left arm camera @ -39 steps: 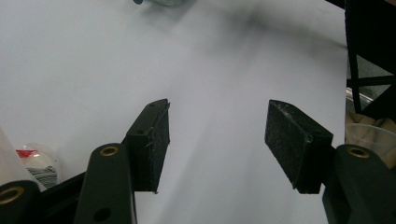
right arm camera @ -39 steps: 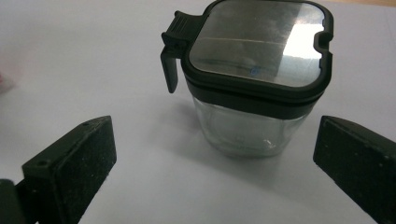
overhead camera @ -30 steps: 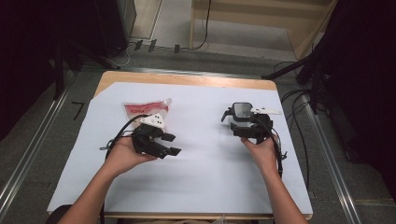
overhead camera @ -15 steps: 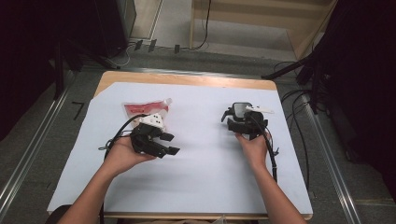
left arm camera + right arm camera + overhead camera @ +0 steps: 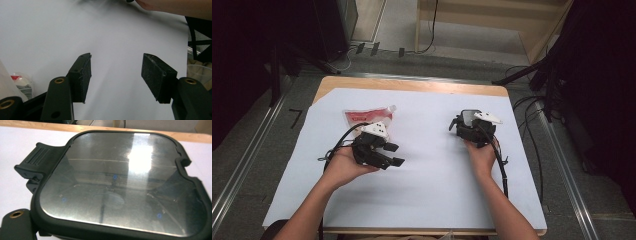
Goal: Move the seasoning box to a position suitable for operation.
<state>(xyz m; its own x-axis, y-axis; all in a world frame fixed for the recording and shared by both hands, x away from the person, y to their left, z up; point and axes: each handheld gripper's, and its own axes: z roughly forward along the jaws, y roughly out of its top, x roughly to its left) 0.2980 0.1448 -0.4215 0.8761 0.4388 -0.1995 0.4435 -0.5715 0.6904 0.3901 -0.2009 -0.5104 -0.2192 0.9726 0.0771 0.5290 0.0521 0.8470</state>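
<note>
Moved down and a bit nearer since earlier frame: right gripper, now low over the box w/ dark-rimmed clear lid on table's right, far side. Box right under its front; grip state can't tell. Left gripper unmoved, jaws apart, empty. Red-white pouch just beyond it.

- In the high view, even overhead light is brightening the white sheet, while the room toward nine and three o'clock is sinking into near black.
- The hands are casting only faint, soft shadows.
- In the left gripper view, the far edge toward twelve o'clock is blurring, and the pads are staying sharp.
- In the right gripper view, a glare patch is glowing on the glossy lid toward one o'clock, with dim reflections smearing below.
</note>
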